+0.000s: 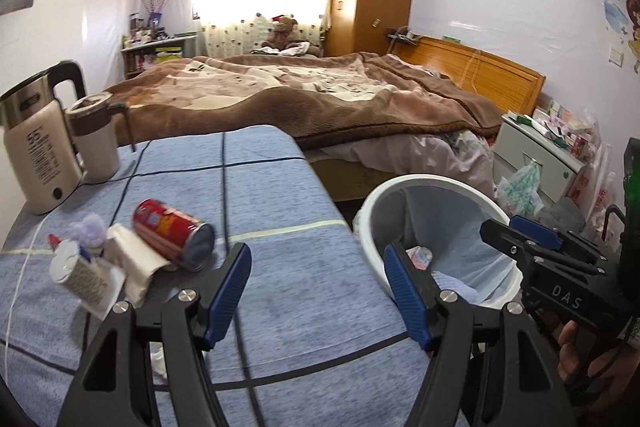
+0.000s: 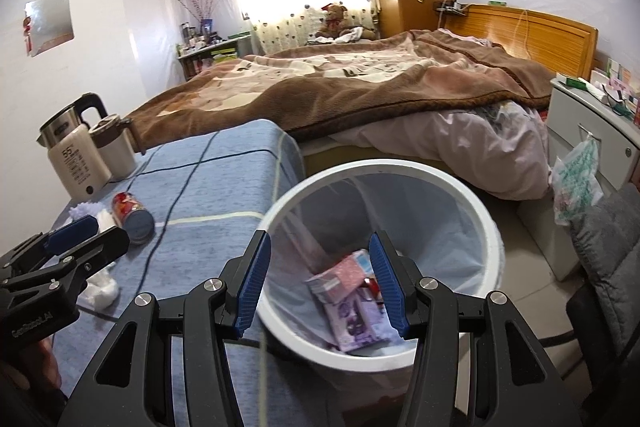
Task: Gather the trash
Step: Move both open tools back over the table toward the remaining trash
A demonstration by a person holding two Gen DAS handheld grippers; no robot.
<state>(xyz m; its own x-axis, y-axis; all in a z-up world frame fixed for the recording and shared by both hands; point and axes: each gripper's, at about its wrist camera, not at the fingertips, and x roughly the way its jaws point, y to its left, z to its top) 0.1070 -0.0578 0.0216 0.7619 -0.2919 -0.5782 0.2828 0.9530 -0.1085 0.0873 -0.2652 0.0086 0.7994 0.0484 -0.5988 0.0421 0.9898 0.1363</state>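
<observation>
Through the left wrist camera I am looking along my left gripper [image 1: 318,281], its jaws standing apart with nothing between them, over the blue cloth of the table [image 1: 280,187]. The trash yet to be picked up is lying at the left: a red can [image 1: 172,233] on its side, a white tissue pack [image 1: 134,263] touching it, and a small tube [image 1: 82,277] just beside that, with some purple fluff [image 1: 92,233] behind. The white bin [image 1: 436,239] is standing off the table's right edge, and my right gripper [image 1: 532,233] is hanging near its rim.

Through the right wrist camera I am seeing the right gripper [image 2: 318,285] over the bin [image 2: 476,211], jaws apart and empty. Flat pink and purple packets [image 2: 348,303] are lying at the bottom of the bin liner. The can [image 2: 132,217] is sitting well apart on the cloth, near the kettle [image 2: 74,151] and mug [image 2: 116,143].

I am judging that I am between items: some trash is binned, the pile remains. Next I am needing to swing the left gripper toward the can, line the jaws across its body and close gently, since it may roll.
</observation>
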